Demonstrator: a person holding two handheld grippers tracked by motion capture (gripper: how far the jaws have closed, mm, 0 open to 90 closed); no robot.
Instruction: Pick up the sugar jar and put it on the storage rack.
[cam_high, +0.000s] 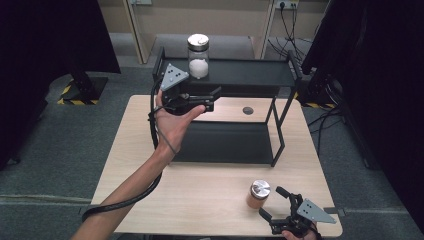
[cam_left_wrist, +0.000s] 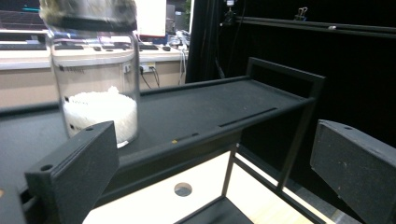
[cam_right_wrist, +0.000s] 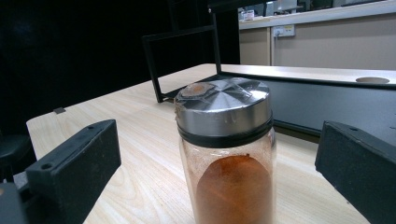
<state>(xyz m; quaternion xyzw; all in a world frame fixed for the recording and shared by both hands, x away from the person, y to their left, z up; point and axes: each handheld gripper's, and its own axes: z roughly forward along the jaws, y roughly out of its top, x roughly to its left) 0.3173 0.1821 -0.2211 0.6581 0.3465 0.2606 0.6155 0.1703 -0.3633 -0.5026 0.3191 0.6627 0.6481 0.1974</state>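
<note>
Pale wood table (cam_high: 150, 175), cylindrical glass jar (cam_high: 258, 195)

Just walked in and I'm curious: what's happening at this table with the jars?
A person holds a claw in each hand. The left claw is open beside a jar of white grains standing on the black rack's top shelf. The right claw is open around a jar of orange powder on the wooden table, not yet gripping it.

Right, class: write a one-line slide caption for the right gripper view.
Open right gripper frames a steel-lidded jar of orange powder standing on the wooden table.
</note>
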